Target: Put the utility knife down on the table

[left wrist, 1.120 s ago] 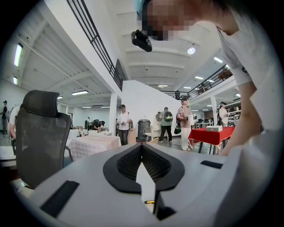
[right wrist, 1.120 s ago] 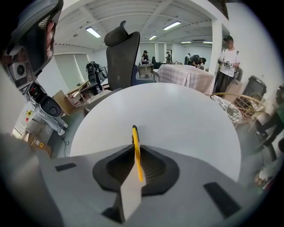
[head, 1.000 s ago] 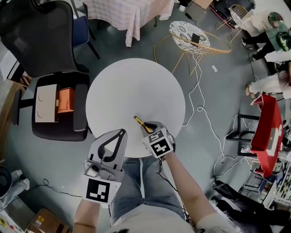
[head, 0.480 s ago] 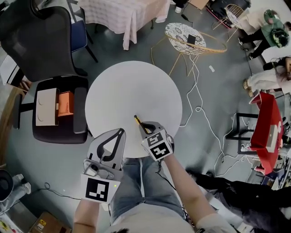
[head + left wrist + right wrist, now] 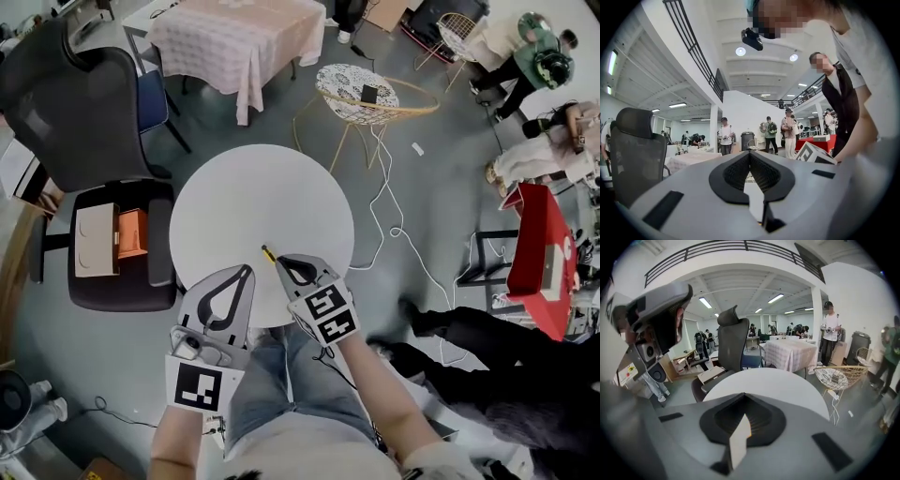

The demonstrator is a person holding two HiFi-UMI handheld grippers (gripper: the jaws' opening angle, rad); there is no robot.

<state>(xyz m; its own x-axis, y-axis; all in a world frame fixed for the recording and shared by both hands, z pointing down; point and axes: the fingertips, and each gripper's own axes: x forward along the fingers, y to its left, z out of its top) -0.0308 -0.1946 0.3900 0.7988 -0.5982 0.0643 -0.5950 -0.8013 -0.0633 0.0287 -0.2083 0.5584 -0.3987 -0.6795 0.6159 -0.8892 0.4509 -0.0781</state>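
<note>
In the head view, the yellow-and-black utility knife (image 5: 270,254) was seen clamped in the right tool (image 5: 286,265), its tip out over the near part of the round white surface (image 5: 253,197). Contact could not be judged. The left tool (image 5: 249,271) was held just beside. In the left gripper view, those jaws were pressed together, nothing between them. In the right gripper view, the jaws were closed on the knife's flat body. It would best be lowered flat until rested, then released gently.
</note>
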